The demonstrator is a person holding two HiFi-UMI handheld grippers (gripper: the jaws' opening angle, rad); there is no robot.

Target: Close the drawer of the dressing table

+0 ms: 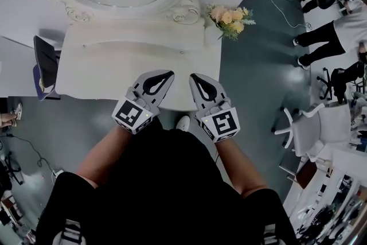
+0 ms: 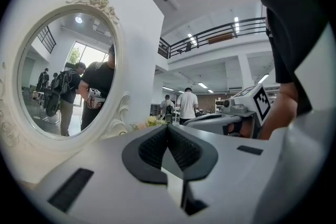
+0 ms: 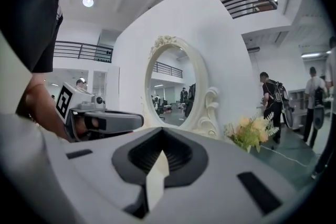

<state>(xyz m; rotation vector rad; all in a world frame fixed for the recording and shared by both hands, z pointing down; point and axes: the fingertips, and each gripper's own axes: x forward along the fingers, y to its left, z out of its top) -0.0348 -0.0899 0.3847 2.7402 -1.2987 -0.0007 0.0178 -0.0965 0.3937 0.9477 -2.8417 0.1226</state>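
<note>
Clothing: a black short-sleeved shirt (image 1: 166, 181) is worn.
Left gripper (image 1: 167, 74): a light grey moulded shell is shown, with a black teardrop-shaped inset on top.
Right gripper (image 1: 193, 77): the same grey shell and black inset are seen.
Pads (image 2: 153, 148): black ribbed surfaces are set inside the grey shell.
Marker cubes (image 1: 133, 115): white faces are printed with black square patterns.
Shoe (image 1: 182, 122): a white toe is visible.

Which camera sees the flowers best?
The head view: the flowers show whole from above, at the right corner of the dressing table. The right gripper view shows them sideways, lower part hidden. The left gripper view shows only a tiny bit.
</note>
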